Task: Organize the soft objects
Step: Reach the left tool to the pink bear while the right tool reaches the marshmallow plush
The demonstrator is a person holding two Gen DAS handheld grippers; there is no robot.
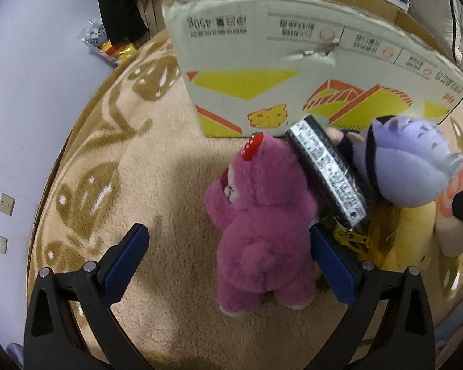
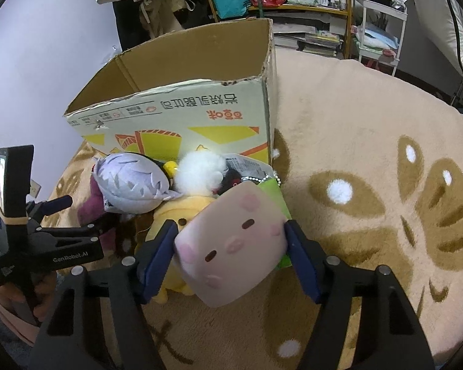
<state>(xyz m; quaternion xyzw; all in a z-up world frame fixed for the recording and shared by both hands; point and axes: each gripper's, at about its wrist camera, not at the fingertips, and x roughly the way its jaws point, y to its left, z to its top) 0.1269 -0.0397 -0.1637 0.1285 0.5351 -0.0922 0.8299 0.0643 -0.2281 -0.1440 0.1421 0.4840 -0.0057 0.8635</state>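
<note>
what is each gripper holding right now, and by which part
Right gripper: pale pink square plush face cushion, clamped by its two sides. Left gripper: open around the magenta plush bear, not gripping.

My left wrist camera sits just behind my left gripper (image 1: pixel 228 265) and looks steeply down along its blue fingers at the beige rug (image 1: pixel 157 185), close above the pink plush bear (image 1: pixel 262 228). My right wrist camera looks down and forward past my right gripper (image 2: pixel 230 246), near the pale square plush (image 2: pixel 234 246), and takes in shelves (image 2: pixel 311 9) far behind. Both views share the cardboard box (image 1: pixel 293 71), the lilac-haired doll (image 1: pixel 413 166) and the yellow plush (image 2: pixel 182 212); the right view also catches my left gripper from the side
</note>
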